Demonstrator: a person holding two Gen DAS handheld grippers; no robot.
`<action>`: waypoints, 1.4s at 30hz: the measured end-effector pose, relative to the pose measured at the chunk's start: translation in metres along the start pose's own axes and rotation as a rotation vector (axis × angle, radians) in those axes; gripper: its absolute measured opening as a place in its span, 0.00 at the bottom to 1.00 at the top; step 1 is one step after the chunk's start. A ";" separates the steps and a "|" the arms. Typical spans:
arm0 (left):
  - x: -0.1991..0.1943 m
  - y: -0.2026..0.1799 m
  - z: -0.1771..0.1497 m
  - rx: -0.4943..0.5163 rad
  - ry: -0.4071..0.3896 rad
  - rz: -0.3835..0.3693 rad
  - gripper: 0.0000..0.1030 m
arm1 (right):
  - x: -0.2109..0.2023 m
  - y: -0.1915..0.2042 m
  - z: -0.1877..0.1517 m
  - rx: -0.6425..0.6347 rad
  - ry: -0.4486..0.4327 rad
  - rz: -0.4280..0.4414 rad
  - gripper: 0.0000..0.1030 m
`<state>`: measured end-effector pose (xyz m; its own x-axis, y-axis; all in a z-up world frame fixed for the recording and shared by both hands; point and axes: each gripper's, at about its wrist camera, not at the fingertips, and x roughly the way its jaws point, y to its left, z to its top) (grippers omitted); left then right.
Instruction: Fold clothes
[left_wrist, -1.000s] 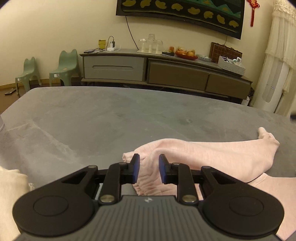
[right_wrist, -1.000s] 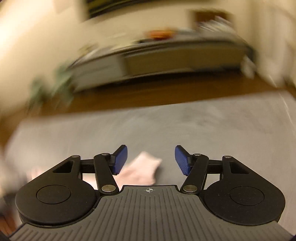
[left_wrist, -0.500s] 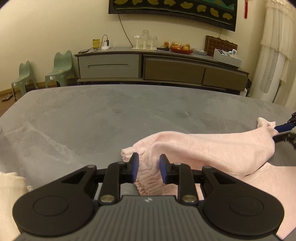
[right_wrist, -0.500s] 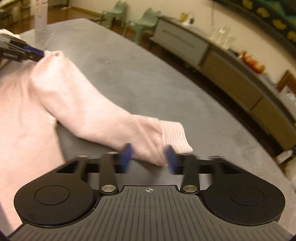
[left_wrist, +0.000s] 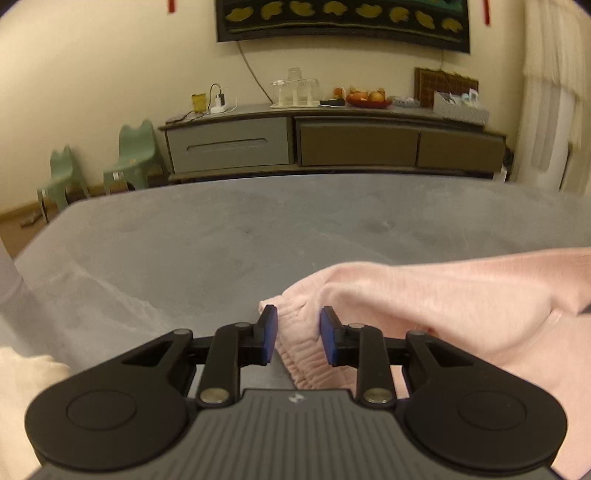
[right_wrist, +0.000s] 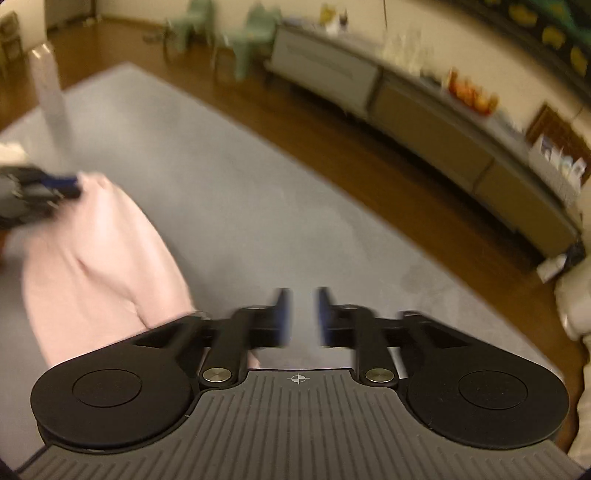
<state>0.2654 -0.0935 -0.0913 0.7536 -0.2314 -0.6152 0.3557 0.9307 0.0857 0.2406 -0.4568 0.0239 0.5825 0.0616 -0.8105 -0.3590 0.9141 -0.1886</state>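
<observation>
A grey fabric-covered surface (left_wrist: 258, 236) carries everything. A pink garment (left_wrist: 461, 302) lies on it. A cream cloth (left_wrist: 22, 376) sits at its near left edge.

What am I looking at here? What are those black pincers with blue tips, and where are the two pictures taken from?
No robot here: a person holds a two-finger gripper in each hand, and a camera on each looks forward along its fingers. One picture is from the left gripper, the other from the right gripper. A pink garment lies on a grey surface, to be folded. The left gripper is pinching the garment's ribbed cuff; the right camera also shows it at the garment's far end. The right gripper's jaws have just been opening and nothing is between them, with the garment beside it. A cabinet and green chairs stand behind.
</observation>
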 end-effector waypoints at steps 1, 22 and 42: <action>0.000 -0.001 0.000 0.002 0.000 -0.010 0.26 | 0.011 -0.001 -0.005 -0.009 0.020 0.000 0.47; -0.005 -0.001 0.009 -0.029 -0.032 -0.087 0.30 | -0.012 -0.005 -0.070 0.055 -0.071 0.133 0.02; -0.043 -0.031 0.001 -0.092 0.041 -0.335 0.30 | -0.040 0.092 -0.156 0.346 -0.124 -0.062 0.67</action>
<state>0.2228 -0.1126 -0.0664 0.5802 -0.5185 -0.6281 0.5267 0.8271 -0.1962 0.0709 -0.4376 -0.0475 0.6868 0.0304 -0.7263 -0.0648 0.9977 -0.0195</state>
